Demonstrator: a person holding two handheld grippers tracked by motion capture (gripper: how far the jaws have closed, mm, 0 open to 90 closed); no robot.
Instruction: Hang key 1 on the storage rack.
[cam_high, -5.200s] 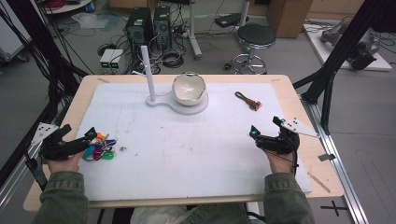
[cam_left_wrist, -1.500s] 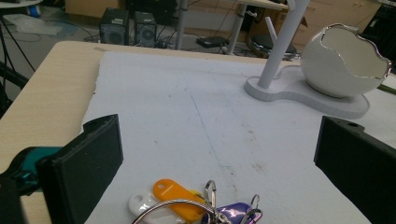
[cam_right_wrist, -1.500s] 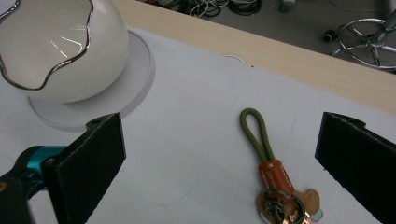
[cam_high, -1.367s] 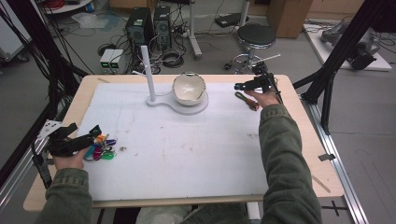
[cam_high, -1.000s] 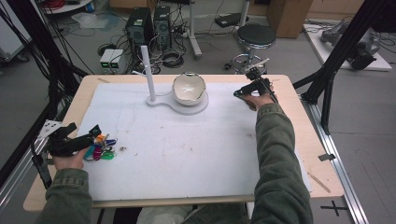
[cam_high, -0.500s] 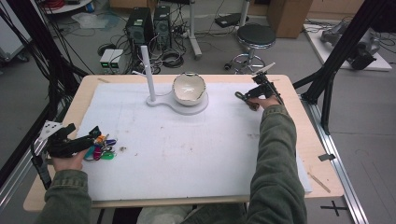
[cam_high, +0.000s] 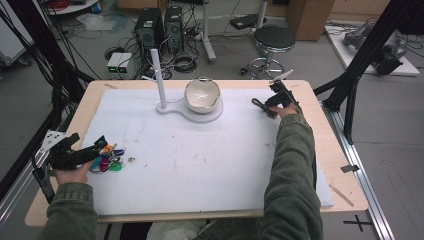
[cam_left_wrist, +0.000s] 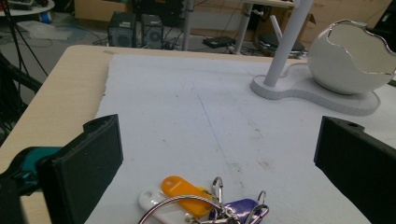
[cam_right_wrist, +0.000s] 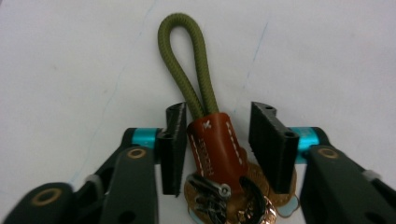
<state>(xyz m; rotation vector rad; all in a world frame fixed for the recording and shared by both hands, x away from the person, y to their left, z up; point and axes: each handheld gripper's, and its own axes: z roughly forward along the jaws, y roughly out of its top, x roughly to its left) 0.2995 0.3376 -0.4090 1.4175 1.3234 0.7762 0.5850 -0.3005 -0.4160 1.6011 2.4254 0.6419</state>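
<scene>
Black stool (cam_high: 274, 39), computer towers (cam_high: 159, 25) — floor cables (cam_high: 182, 62), cardboard box (cam_high: 310, 15)

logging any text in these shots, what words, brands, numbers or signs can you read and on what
No text can be read for certain.
Brown leather tab of the key fob between the right tongs: a small stamped cross-like mark and a line of embossed letters, too blurred to read.
Coloured key tags in front of the left tongs: no writing visible.
Floor by the table: a black cross mark.

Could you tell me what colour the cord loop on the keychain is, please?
Olive green; the cord loop shows best in the right gripper view.
</scene>
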